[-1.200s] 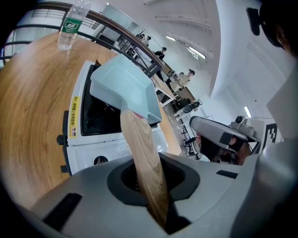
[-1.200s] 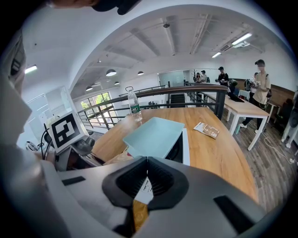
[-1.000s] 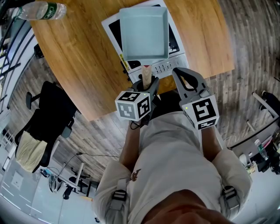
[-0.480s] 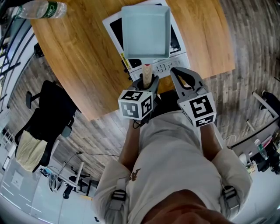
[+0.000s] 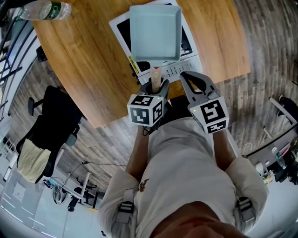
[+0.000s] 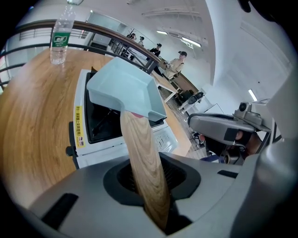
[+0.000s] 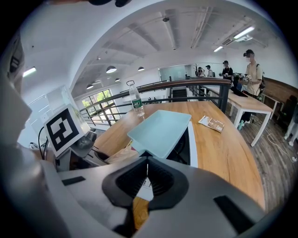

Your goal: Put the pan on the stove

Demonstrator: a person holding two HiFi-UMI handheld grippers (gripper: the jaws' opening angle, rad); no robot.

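Left gripper clasps the tapered wooden handle of the pale blue square pan, its jaws just now easing apart. The pan rests on the white stove on the wooden tabletop, directly beyond the left gripper, with the handle pointing near. Right gripper, just beside it on the right, is clenched and empty.

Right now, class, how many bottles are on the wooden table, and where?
1. The bottle stands near the table's far left corner, apart from the stove. None seems hidden.
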